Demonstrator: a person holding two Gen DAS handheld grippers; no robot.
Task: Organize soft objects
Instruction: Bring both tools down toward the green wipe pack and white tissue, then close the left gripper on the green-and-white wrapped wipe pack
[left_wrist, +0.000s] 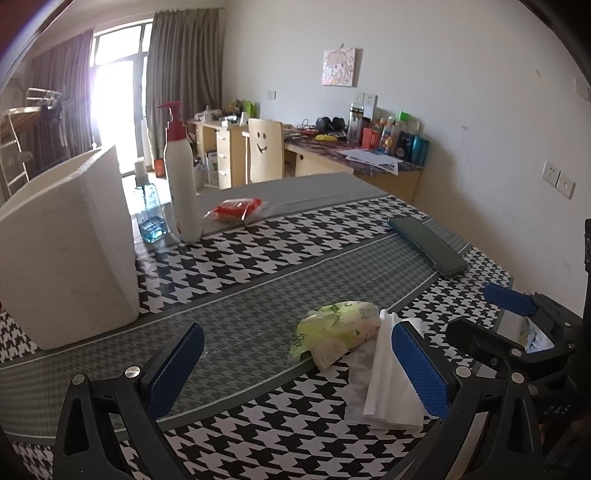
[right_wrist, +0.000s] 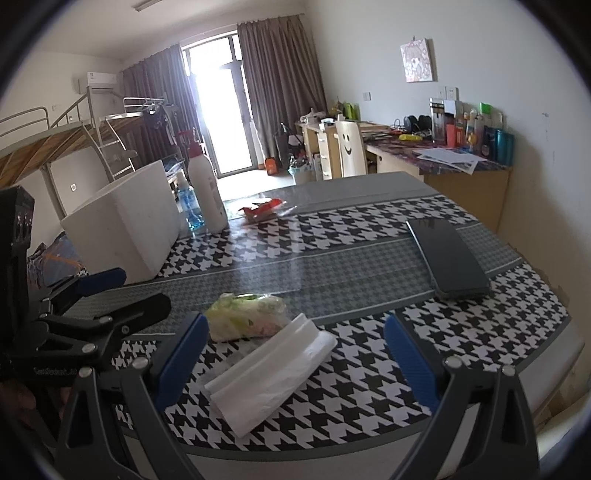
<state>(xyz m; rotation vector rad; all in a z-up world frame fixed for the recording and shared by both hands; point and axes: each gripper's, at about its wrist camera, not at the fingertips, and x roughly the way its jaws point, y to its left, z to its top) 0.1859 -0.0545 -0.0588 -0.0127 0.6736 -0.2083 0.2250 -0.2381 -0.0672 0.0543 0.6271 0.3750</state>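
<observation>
A green-and-yellow soft tissue pack lies on the houndstooth table, with a folded white tissue beside it on its right. My left gripper is open and empty, just short of the pack. In the right wrist view the pack and the white tissue lie between my open right gripper's fingers, touching neither. A red soft packet lies farther back; it also shows in the right wrist view. A white foam box stands at the left.
A white pump bottle with a red top and a blue bottle stand by the box. A dark flat case lies at the table's right edge. The right gripper shows at the right of the left view.
</observation>
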